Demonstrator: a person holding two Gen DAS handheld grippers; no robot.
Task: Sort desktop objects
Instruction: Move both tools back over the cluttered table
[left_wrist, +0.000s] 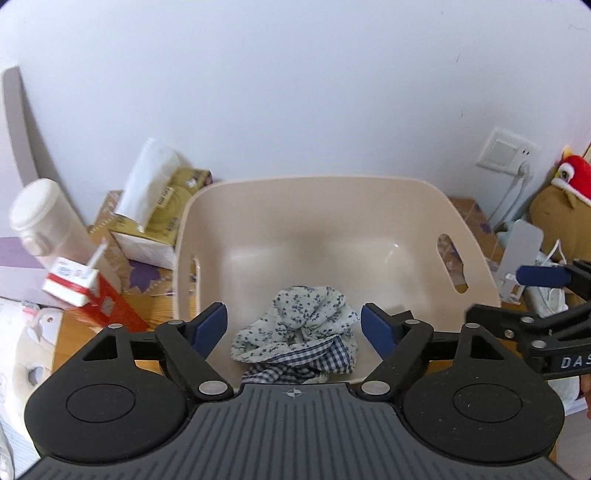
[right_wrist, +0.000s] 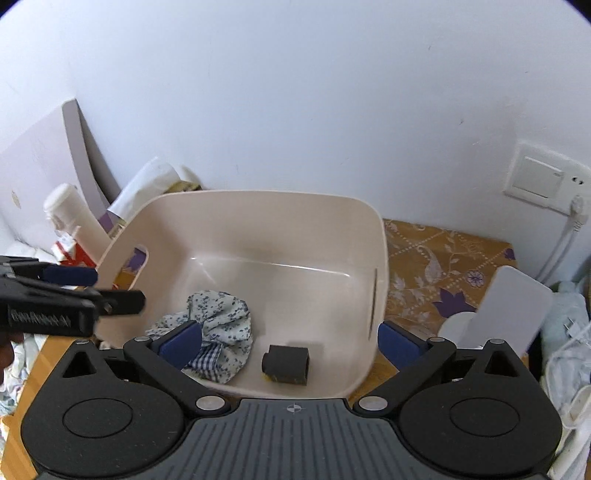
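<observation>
Both your grippers hang released above the beige plastic basket (right_wrist: 376, 236).
Your left gripper (left_wrist: 294, 325) and right gripper (right_wrist: 290, 341) hold nothing; crumpled floral-and-checked cloth (right_wrist: 221, 328) lies near-left, small black block (right_wrist: 286, 363) beside it.

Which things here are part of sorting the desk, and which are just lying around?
Part of the job:
- beige plastic basket
- crumpled floral and checked cloth, in the basket
- small black block, in the basket
- left gripper, open
- right gripper, open

Just lying about:
- gold tissue box
- white cylindrical bottle
- red and white carton
- plush toy
</observation>
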